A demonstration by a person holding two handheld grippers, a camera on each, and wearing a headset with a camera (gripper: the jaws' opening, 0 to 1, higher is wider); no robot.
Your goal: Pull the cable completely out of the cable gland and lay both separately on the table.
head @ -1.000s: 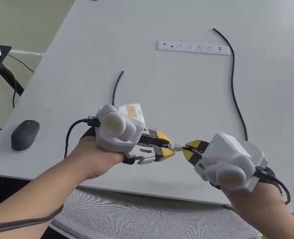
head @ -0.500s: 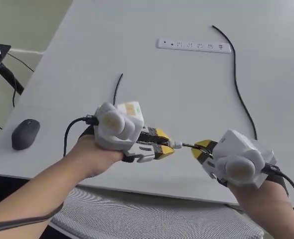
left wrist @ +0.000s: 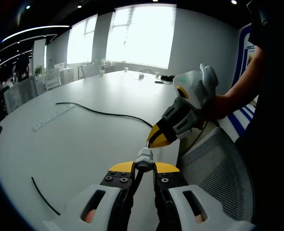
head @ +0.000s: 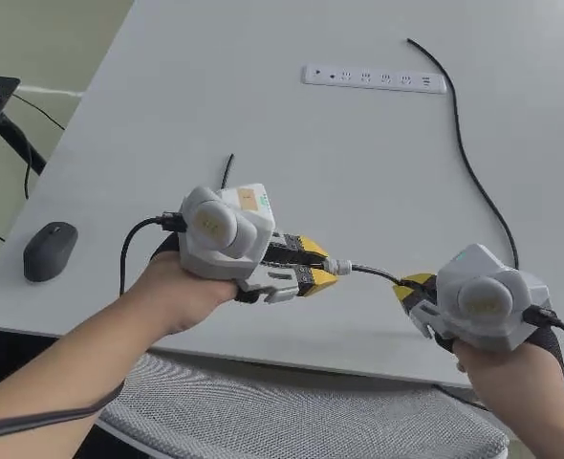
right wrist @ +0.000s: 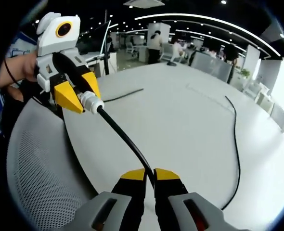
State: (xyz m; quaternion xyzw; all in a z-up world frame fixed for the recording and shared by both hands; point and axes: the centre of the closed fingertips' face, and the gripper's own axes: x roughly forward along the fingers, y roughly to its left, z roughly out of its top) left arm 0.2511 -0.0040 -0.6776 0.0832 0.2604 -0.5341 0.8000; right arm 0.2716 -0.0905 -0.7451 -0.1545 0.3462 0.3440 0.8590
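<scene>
- A mesh chair seat (head: 301, 413) is showing below the near edge of the table (head: 263, 124).
- The left gripper (head: 320, 268), held in the person's left hand (head: 172, 296), is hovering just above the near edge of the table. Its yellow-tipped jaws are standing narrow, clamping the cable gland (head: 337, 267).
- In the left gripper view, the left gripper (left wrist: 143, 168) is carrying the cable gland (left wrist: 144, 158) upright at the jaw tips. The right gripper (left wrist: 156, 137) is facing it from just beyond.
- The right gripper (head: 411, 287), held in the person's right hand (head: 511, 382), is hanging beside the left one and slightly apart from it. Its jaws are almost together, pinching the cable (head: 378, 275).
- In the right gripper view, the cable (right wrist: 125, 139) is running taut from the right gripper (right wrist: 149, 174) up to the cable gland (right wrist: 90, 102), which the left gripper (right wrist: 82, 98) is holding.
- The cable is entering the mouth of the gland. It appears to be seated inside, though how much of it remains there cannot be told.
- A dark computer mouse (head: 50, 251) is lying on the table near its left edge.
- A short black wire (head: 227, 170) is lying on the table just beyond the left gripper.
- A long black cord (head: 473, 172) is curving across the right side of the table.
- A white power strip (head: 374, 78) is lying farthest away, with the top of the cord passing just beside its right end.
</scene>
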